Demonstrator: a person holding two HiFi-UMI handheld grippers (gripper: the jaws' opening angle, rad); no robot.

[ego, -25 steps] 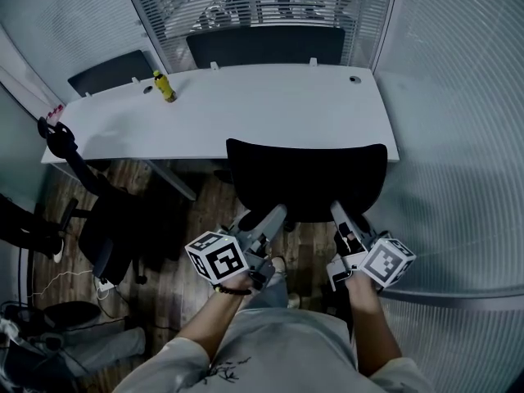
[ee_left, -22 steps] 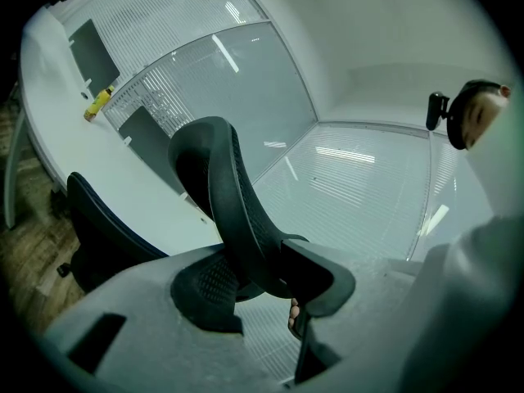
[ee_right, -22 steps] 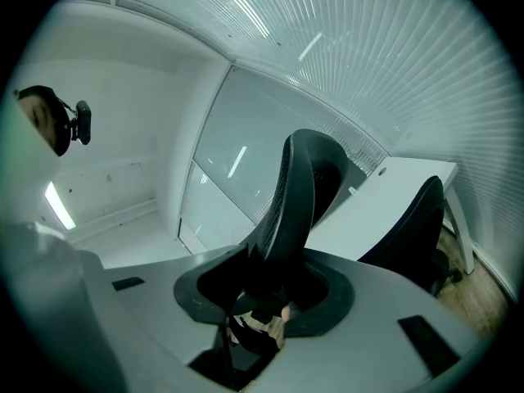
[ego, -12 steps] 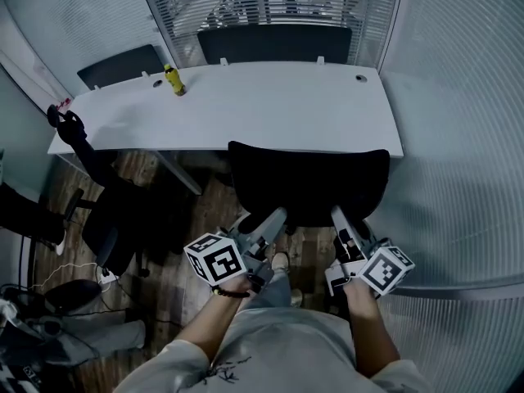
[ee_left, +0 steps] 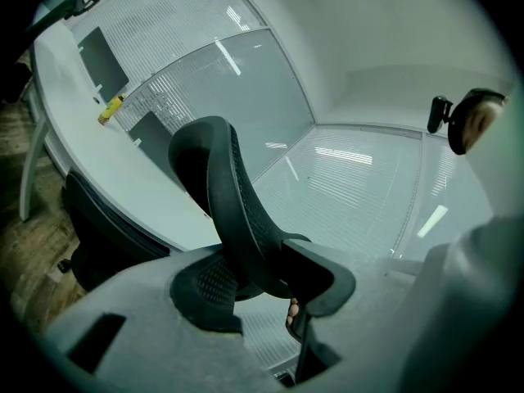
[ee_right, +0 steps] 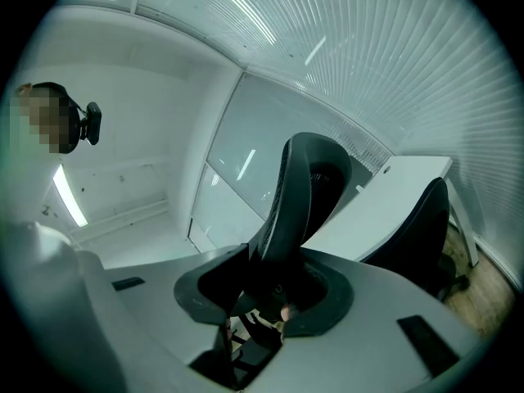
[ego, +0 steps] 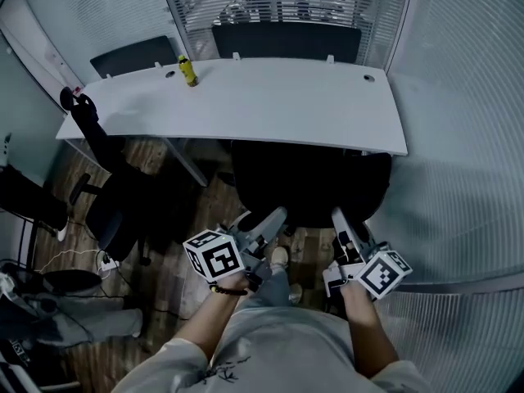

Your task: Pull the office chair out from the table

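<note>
The black office chair's mesh backrest (ego: 311, 187) stands just in front of the white table (ego: 270, 105), its top edge level with the table's near edge. My left gripper (ego: 274, 217) is shut on the backrest's left edge and my right gripper (ego: 337, 217) on its right edge. In the left gripper view the curved backrest (ee_left: 225, 187) runs between the jaws of the left gripper (ee_left: 262, 281), pads pressed on it. The right gripper view shows the backrest (ee_right: 303, 195) clamped in the right gripper (ee_right: 270, 289), whose jaws are closing a little tighter.
A yellow bottle (ego: 188, 70) stands on the table's far left. Another black chair (ego: 115, 211) sits at the left, and two more chairs (ego: 286, 41) stand behind the table. Ribbed glass walls close in on the right. Cables and a power strip (ego: 102, 283) lie on the wooden floor.
Both grippers have drawn back toward me with the backrest still held. The table has slid farther away in the head view, which has also drifted to the right.
</note>
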